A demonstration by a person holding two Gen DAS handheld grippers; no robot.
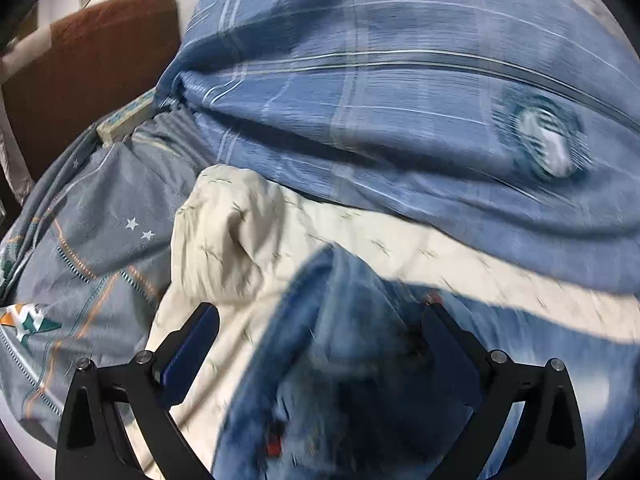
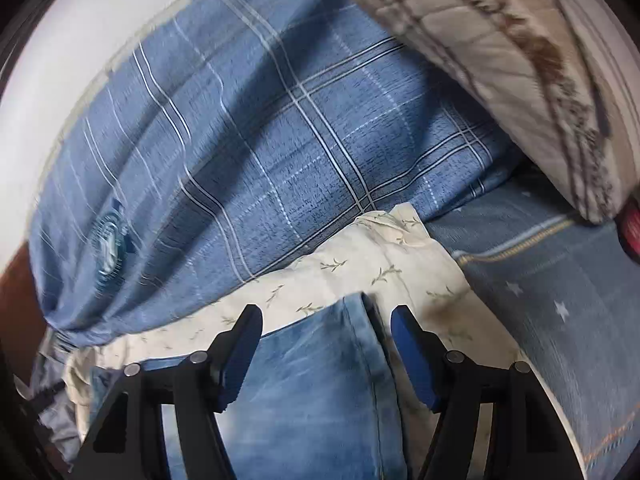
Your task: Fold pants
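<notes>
One cream sheet (image 2: 372,264), one jeans (image 2: 312,380), two open tools (image 1: 320,320) (image 2: 326,320)

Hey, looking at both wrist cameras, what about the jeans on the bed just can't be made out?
- Left wrist view: the jeans are motion-blurred; seams and the red marks near the bottom edge are unreadable.
- Right wrist view: the jeans run off the bottom edge, so their full layout is unknown.
- Both views: waistband and hems are not identifiable.
</notes>
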